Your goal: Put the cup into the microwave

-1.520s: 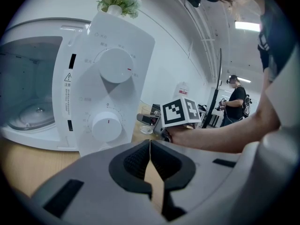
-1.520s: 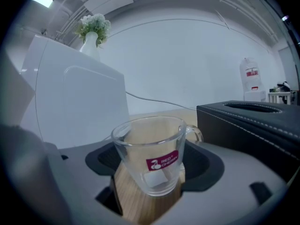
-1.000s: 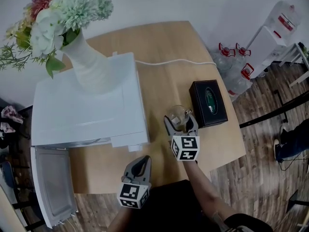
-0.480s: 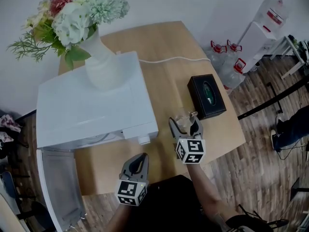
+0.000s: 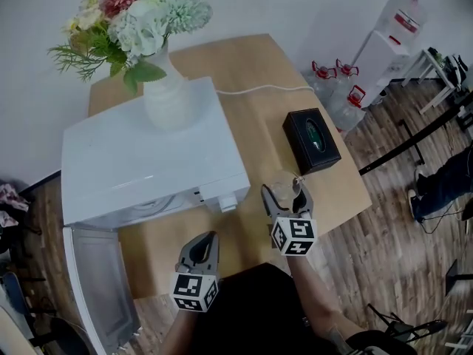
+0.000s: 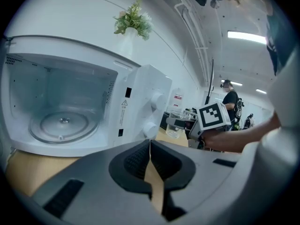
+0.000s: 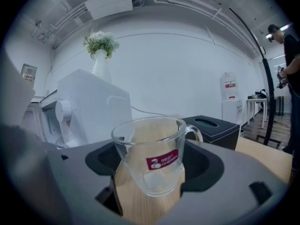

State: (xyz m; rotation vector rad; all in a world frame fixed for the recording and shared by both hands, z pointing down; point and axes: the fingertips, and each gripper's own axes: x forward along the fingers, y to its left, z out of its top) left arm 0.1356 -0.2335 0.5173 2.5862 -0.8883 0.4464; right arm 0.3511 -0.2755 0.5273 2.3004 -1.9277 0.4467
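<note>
Jaws of the right gripper (image 7: pixel 152 172) are closed on a clear glass cup (image 7: pixel 151 156), one dark pad against each side of it. This cup stands upright, its handle pointing away from the camera, and a small red label faces the lens. From the head view, it sits over the wooden surface (image 5: pixel 255 135), just right of the microwave's front corner; whether its base touches the wood cannot be told.

Jaws of the left gripper (image 6: pixel 150 150) are pressed together with only a thin slit between them and nothing held. That gripper hangs at the near edge of the surface, in front of the microwave (image 5: pixel 148 165).

Next out, the white microwave takes up the left half of the surface. Its door (image 5: pixel 96 291) is swung fully open toward the person. In the left gripper view, the cavity holds a round glass turntable (image 6: pixel 61 125), with two white knobs on the panel to its right.

A black tissue box (image 5: pixel 312 139) lies to the right, just beyond the cup and apart from it.

Farther back, a white vase (image 5: pixel 166 98) of pink, white and green flowers (image 5: pixel 137 17) stands upright on top of the microwave. A white cable (image 5: pixel 259 89) runs across the surface behind it.

On the wooden floor beyond the far right corner are clear water bottles with red caps (image 5: pixel 332 87) and a white water dispenser (image 5: pixel 384 43). A person in dark clothing (image 7: pixel 290 41) stands well off at the right.
</note>
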